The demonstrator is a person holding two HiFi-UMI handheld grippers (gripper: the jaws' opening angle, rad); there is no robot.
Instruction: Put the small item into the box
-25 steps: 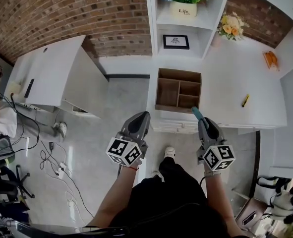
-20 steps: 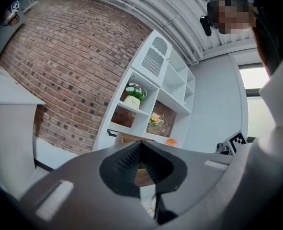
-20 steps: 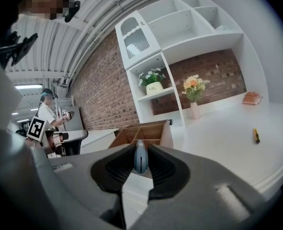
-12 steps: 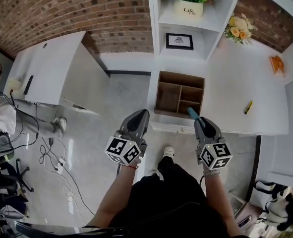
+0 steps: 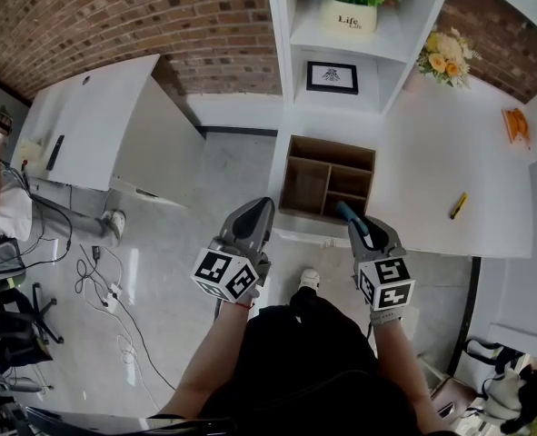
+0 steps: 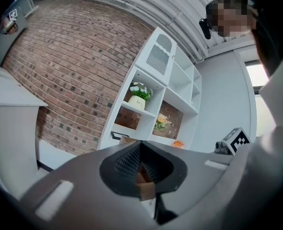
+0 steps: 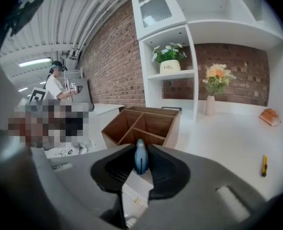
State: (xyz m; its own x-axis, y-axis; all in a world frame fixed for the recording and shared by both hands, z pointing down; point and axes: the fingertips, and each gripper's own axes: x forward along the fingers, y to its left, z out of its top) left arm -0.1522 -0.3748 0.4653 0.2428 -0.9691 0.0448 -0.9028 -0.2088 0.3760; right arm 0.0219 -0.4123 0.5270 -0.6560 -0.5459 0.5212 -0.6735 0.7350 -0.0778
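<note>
A wooden box (image 5: 327,178) with several open compartments lies at the front edge of the white counter (image 5: 432,166). My right gripper (image 5: 356,224) is shut on a small blue item (image 5: 344,213), whose tip sticks out just short of the box's near right corner. In the right gripper view the blue item (image 7: 140,158) stands upright between the pads of the right gripper (image 7: 141,166), with the box (image 7: 142,125) straight ahead. My left gripper (image 5: 256,213) hovers over the floor left of the box, shut and holding nothing. In its own view the left gripper (image 6: 140,169) has its jaws together.
A yellow pen (image 5: 456,205) lies on the counter right of the box, an orange object (image 5: 516,123) farther back. A vase of flowers (image 5: 442,57), a framed picture (image 5: 332,76) and a flower pot (image 5: 345,12) stand on the white shelving. A white desk (image 5: 95,121) stands left, with cables (image 5: 100,289) on the floor.
My right gripper with the blue item has drawn a little left and closer to the box's near edge. The left gripper has barely moved.
</note>
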